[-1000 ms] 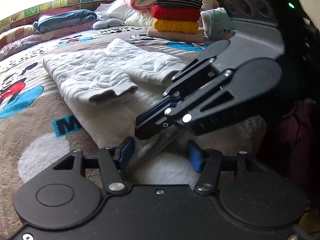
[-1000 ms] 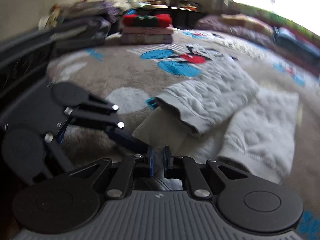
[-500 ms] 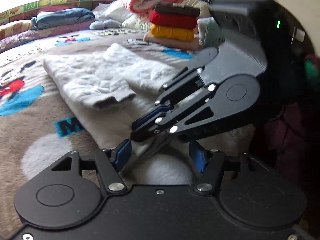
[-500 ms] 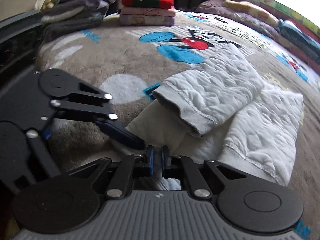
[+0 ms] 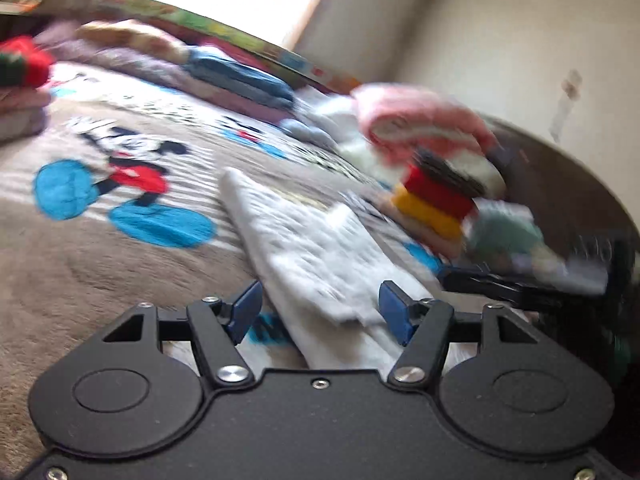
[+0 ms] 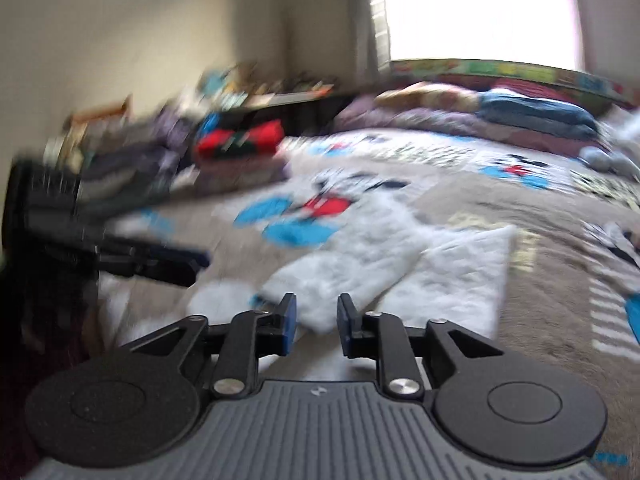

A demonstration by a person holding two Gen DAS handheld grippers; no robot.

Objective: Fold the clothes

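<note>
A white quilted garment [image 5: 312, 256] lies partly folded on the Mickey Mouse blanket [image 5: 100, 240], its sleeves folded over the body. My left gripper [image 5: 320, 312] is open and empty just above the garment's near end. My right gripper [image 6: 316, 322] is open with a narrow gap and holds nothing; the garment [image 6: 400, 268] lies just past its fingertips. The right gripper shows at the right edge of the left wrist view [image 5: 520, 284]. The left gripper shows at the left of the right wrist view [image 6: 132, 256]. Both views are motion-blurred.
A stack of folded red, yellow and dark clothes [image 5: 436, 200] under a pink bundle [image 5: 420, 120] sits at the bed's far right. Another stack with a red item [image 6: 240, 148] stands at the far left. Pillows and blue bedding [image 6: 520, 112] line the window side.
My right gripper has let go of the garment's hem and opened slightly. Both grippers have lifted and swung away from each other. The garment stays on the bed.
</note>
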